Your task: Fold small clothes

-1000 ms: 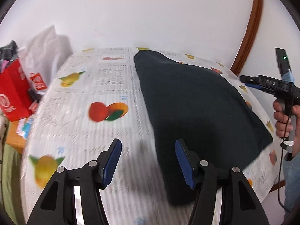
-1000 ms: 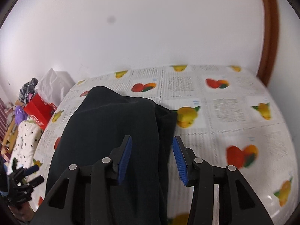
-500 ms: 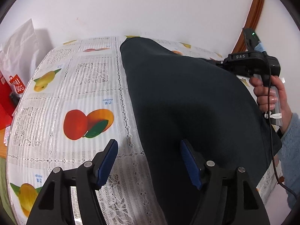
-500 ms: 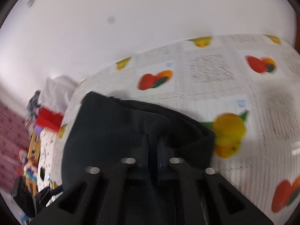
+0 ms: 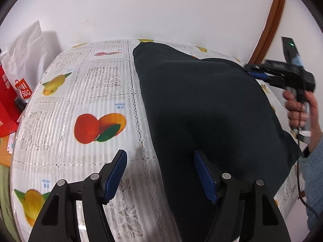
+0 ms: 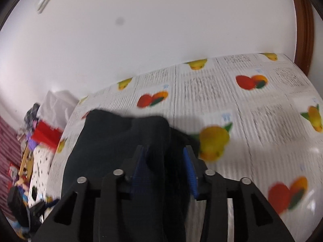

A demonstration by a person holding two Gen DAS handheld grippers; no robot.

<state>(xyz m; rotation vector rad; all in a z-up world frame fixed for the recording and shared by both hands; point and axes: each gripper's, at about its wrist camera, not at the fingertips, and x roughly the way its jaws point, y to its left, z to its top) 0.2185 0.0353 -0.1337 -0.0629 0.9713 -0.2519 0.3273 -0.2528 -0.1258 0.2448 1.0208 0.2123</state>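
A dark, near-black garment (image 5: 201, 111) lies spread on the table under a fruit-print tablecloth (image 5: 80, 92). My left gripper (image 5: 159, 158) is open just above the garment's near left edge, one finger over the tablecloth and the other over the dark fabric. My right gripper (image 6: 164, 154) straddles a raised fold at the garment's (image 6: 121, 141) right edge. Its jaws are opening, the fold stands between the blue pads, and they do not press it. From the left wrist view, the right gripper (image 5: 252, 71) shows at the garment's far right, held by a hand (image 5: 298, 109).
A white paper bag (image 5: 24, 56) and a red bag (image 5: 6, 109) stand off the table's left side. A spotted cloth and mixed clutter (image 6: 38, 161) lie beyond that edge. A white wall backs the table, with a brown door frame (image 5: 268, 26) at the right.
The right gripper shut on the garment's right edge half a second ago and its jaws now stand apart again. The left gripper stays open over the left edge.
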